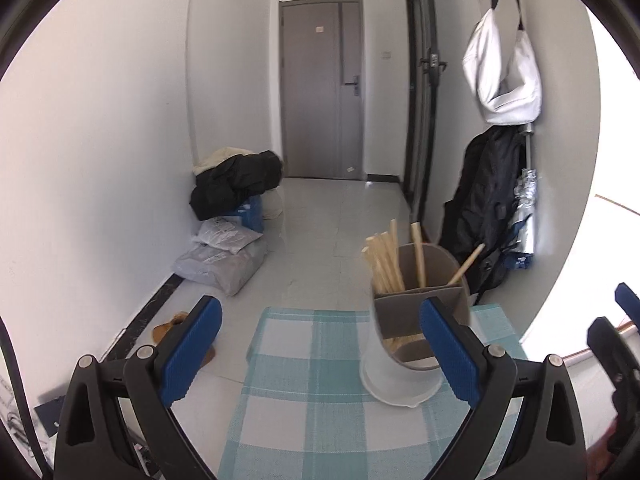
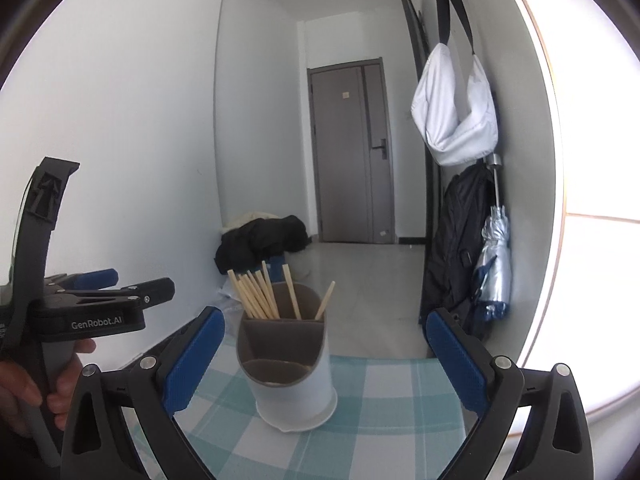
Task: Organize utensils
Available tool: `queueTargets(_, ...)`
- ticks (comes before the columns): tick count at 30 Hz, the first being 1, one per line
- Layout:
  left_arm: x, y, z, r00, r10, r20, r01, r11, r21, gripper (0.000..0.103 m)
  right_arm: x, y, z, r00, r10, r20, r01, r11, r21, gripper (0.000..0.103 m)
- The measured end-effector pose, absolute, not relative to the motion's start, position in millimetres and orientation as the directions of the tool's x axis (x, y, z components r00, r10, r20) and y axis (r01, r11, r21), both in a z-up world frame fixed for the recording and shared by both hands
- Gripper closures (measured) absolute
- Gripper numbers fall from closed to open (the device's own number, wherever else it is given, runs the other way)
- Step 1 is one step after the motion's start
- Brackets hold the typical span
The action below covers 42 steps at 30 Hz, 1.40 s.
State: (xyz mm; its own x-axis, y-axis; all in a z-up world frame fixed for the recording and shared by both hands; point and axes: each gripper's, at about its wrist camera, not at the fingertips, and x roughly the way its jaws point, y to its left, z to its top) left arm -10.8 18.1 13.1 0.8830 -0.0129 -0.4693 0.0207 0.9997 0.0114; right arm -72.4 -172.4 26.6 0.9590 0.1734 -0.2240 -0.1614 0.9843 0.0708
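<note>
A white cup-shaped utensil holder [image 1: 400, 376] [image 2: 294, 392] with a grey divided insert stands on a teal-and-white checked tablecloth [image 1: 304, 400] [image 2: 384, 396]. Several wooden chopsticks [image 1: 384, 264] [image 2: 260, 296] stand upright in its rear compartments. My left gripper [image 1: 320, 308] is open and empty, and the holder sits just behind its right finger. My right gripper [image 2: 325, 320] is open too, with the holder ahead between its fingers, untouched. A hand holds the left gripper [image 2: 136, 280] at the left of the right wrist view. The right gripper [image 1: 616, 316] shows at the far right edge of the left wrist view.
Behind the table lies a tiled floor with a pile of dark coats [image 1: 236, 184] and plastic bags [image 1: 224, 256] along the left wall. A black backpack [image 1: 484, 216], a white bag [image 1: 504, 76] and a silver umbrella [image 2: 496, 264] hang at the right. A grey door [image 1: 320, 88] stands at the back.
</note>
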Motion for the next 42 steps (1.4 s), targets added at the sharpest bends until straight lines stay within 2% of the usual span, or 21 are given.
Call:
queueTargets(5,-3,21,2,0.863,-0.025,-0.504,0.023,1.000,-0.011,0.006,-69,-174,16,0.952,0.164,-0.259,-0.148,0.986,0.078,0.001)
queueTargets(9,-3,17,0,0.867,-0.019,-0.497,0.031,0.999,0.014,0.006,-65,-178,11,0.949,0.154,-0.276,-0.137,0.987,0.081,0.001)
queueTargets(25,-5,19,-5,0.861,-0.034,-0.508,0.034,0.999,-0.008,0.006,-57,-184,3,0.937,0.153,-0.314,-0.120,0.985,0.121,0.001)
queueTargets(32,-6,19,-6,0.854,-0.056,-0.518,0.056,0.998,-0.015,0.006,-59,-183,3,0.938,0.154,-0.312,-0.122,0.985,0.122,0.001)
queueTargets(42,-9,20,-8,0.856,-0.015,-0.517,0.016,1.000,-0.002,0.006,-59,-183,2,0.938,0.152,-0.311,-0.119,0.985,0.123,0.001)
